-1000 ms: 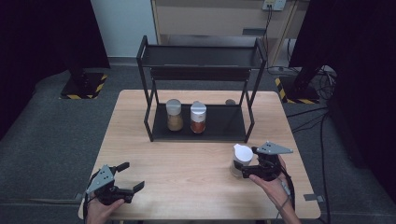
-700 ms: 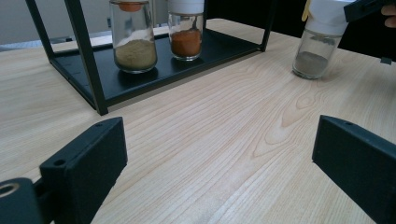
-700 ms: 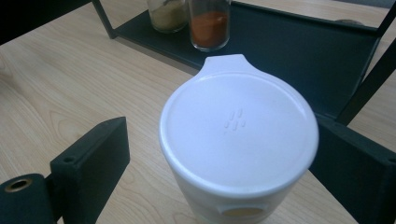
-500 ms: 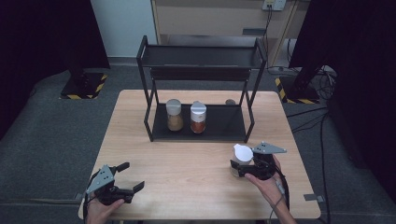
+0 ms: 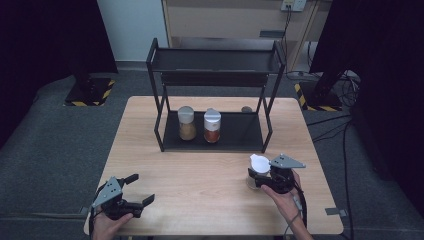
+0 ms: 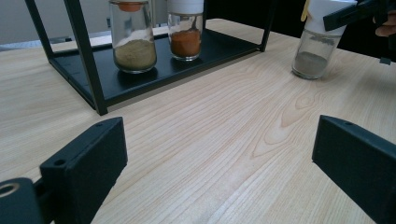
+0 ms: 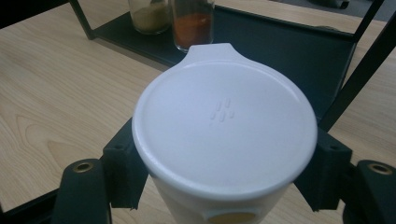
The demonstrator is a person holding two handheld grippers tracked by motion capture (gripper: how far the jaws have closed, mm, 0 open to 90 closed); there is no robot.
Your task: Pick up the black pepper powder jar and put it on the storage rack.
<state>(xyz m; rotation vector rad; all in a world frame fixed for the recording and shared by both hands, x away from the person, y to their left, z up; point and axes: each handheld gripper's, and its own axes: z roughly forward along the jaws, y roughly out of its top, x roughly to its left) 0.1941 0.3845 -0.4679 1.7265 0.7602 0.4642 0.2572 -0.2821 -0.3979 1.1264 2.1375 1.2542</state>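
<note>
Clamping white-lidded spice jar (image 5: 256, 171) with right gripper (image 5: 264, 179) jaws, jar standing on worktop (image 5: 200, 185).
Left gripper (image 5: 141, 190) jaws apart, hovering at near-left edge.

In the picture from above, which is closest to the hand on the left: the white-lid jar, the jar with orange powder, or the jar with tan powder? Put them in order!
Measured from the left gripper in the high view:
1. Tan powder jar, on the left of the rack's bottom shelf.
2. Orange powder jar, just right of it; nearly as close, but slightly farther.
3. White-lid jar, across the table in the right gripper.
</note>
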